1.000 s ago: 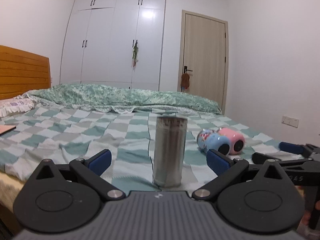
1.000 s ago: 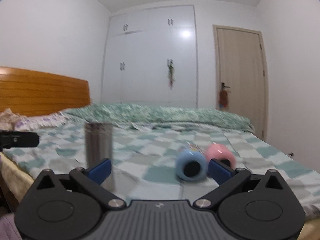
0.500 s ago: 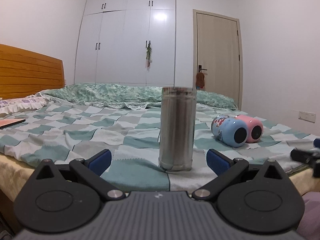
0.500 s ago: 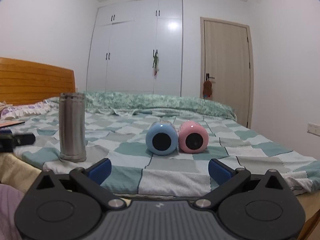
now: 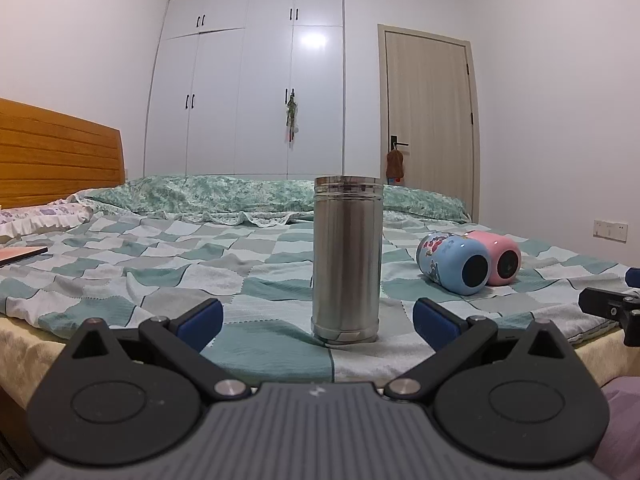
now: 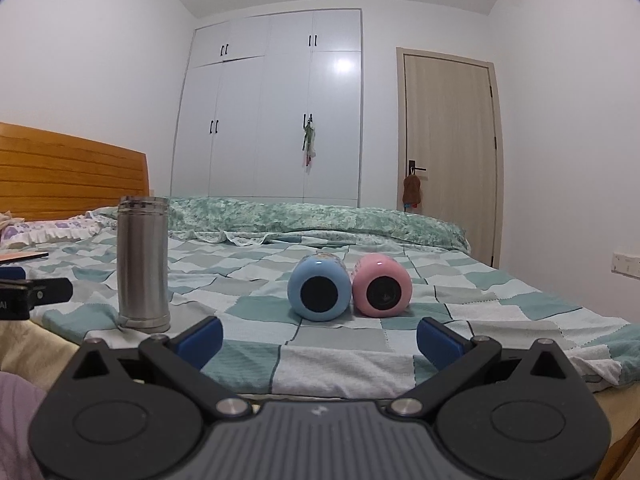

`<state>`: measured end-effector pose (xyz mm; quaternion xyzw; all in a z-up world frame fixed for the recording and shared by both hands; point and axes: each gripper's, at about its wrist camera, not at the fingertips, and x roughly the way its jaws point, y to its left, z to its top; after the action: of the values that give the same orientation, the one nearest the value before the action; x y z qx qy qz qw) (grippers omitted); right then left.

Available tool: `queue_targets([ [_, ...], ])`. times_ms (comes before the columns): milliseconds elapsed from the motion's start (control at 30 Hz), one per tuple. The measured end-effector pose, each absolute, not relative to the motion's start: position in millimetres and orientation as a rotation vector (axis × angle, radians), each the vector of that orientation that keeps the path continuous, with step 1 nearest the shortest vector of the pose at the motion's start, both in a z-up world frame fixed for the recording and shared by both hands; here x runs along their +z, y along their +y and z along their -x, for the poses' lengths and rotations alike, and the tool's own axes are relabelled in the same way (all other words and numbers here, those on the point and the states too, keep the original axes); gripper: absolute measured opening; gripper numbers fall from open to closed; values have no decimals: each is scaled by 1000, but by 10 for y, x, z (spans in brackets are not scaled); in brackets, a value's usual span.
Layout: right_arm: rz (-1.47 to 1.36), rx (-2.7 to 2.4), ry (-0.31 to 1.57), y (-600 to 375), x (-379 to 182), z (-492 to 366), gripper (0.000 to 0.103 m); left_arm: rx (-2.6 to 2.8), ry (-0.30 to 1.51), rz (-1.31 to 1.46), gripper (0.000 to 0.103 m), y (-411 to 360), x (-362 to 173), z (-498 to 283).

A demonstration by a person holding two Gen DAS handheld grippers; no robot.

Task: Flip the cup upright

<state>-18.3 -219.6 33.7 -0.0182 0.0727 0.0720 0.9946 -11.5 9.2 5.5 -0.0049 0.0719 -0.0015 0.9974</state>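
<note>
**On the checked bed: one cup standing, two lying down**

Across the middle of both views spreads a bed [image 5: 120, 276] covered with a green, grey and white checked blanket, a rumpled floral quilt [image 5: 224, 198] heaped along its far side. At the left edge of the frame stands a slatted wooden headboard [image 5: 56, 156], with a frilled pillow [image 5: 44, 218] below it. White wardrobe doors [image 5: 256, 92] fill the back wall at centre, something small hanging from one handle, and a pale wooden door [image 5: 430, 120] sits to their right. A wall socket [image 5: 610, 230] shows at the right edge.

The steel cup [image 5: 346, 258] stands upright near the bed's front edge, centre frame in the left view and at the left in the right view. The blue cup [image 6: 319, 290] and the pink cup [image 6: 382, 285] lie on their sides, touching, their dark round ends facing the right camera.

The left tool [image 5: 316, 314] is released, its blue-tipped fingers spread wide in the lower frame, short of the steel cup. The right tool [image 6: 319, 334] is likewise spread and holds nothing, low in the frame, in front of the two lying cups.
</note>
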Motion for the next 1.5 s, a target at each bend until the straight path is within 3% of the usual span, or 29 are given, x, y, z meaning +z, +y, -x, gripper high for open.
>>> queue_targets([
  [1500,41,146,147,-2182,329,180,103,-20,134,20,103,95,79,148],
])
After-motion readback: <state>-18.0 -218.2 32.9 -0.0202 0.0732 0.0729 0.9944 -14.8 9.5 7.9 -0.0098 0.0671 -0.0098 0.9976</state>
